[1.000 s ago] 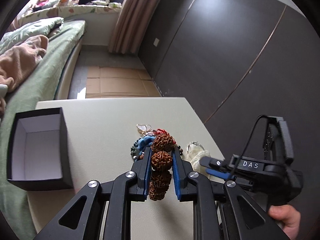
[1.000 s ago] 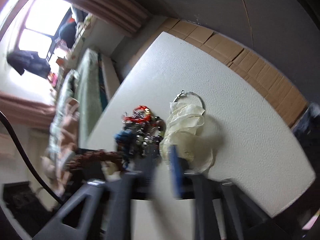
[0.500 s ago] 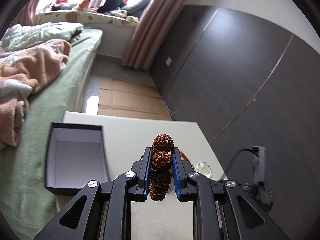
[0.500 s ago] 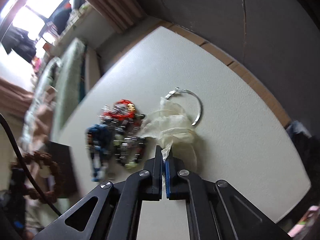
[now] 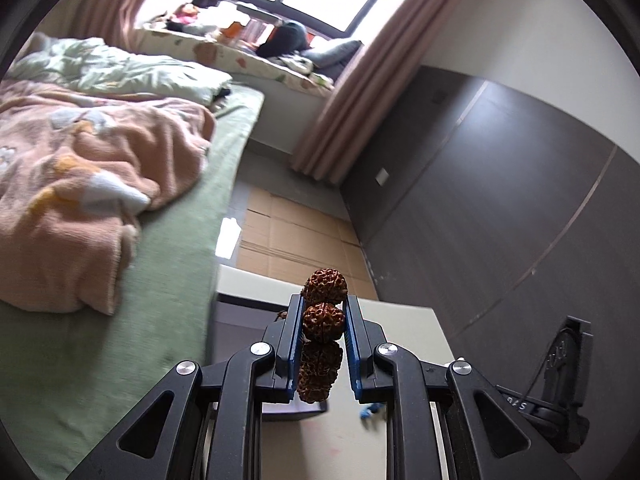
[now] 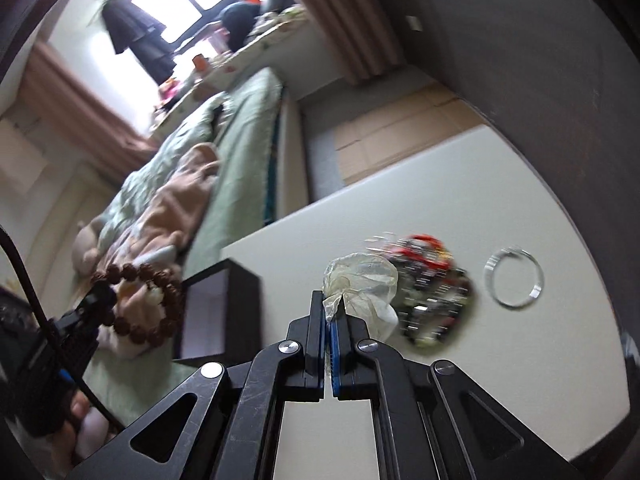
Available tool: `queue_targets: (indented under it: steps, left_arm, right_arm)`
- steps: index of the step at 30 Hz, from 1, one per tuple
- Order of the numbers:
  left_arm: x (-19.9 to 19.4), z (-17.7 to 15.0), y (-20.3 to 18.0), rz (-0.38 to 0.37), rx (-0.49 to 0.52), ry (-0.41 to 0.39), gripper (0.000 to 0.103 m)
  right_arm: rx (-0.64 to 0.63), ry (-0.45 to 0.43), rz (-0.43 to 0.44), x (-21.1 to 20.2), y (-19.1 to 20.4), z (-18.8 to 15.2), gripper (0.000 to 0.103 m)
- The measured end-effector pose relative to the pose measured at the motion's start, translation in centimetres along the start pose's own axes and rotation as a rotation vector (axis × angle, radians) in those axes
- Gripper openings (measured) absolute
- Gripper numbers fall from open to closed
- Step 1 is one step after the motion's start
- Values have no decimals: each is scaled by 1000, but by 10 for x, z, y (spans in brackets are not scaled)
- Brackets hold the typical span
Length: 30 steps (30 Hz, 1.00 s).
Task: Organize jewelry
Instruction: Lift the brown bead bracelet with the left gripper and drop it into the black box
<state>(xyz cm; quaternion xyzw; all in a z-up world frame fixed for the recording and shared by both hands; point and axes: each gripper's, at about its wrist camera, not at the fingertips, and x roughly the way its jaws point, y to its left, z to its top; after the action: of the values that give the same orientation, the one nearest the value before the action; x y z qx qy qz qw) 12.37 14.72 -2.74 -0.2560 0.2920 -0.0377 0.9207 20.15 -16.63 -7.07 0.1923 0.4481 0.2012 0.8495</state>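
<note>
Left tongs (image 5: 323,322) are now carrying the brown bead bracelet (image 5: 322,318) up off the surface (image 6: 460,184), probably toward the black box (image 6: 216,312). Right tongs (image 6: 334,314) are now pinching the filmy pouch (image 6: 362,284), lifting it off the pile (image 6: 434,288).

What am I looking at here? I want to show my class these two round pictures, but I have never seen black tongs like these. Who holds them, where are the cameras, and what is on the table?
No robot: a person holds one pair of tongs in each hand, and a wide-angle camera on each pair looks forward along its fingers.

Left-hand view: the left tongs are shut on a bracelet of knobbly brown beads, lifted with a bed behind.

Right-hand view: the right tongs pinch a thin translucent pouch. On the white table lie a tangled heap of coloured bead jewelry, a clear bangle beside it, and an open black box. The brown bracelet shows at far left.
</note>
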Motion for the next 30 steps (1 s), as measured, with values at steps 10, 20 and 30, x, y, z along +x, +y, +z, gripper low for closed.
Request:
queue_targets:
  steps: [10,20,30]
  left_arm:
    - [-10,11,27,31,-43,-30,20]
    - [-20,12,39,61,-74,-51,20]
    - [-8,6,25,41,-27,4,20]
  right_arm:
    - [-146,-9,132,7,81,13,4]
    - [-209,38,315,54,122,-1,32]
    - [-157,60,210,52,97,-5,76]
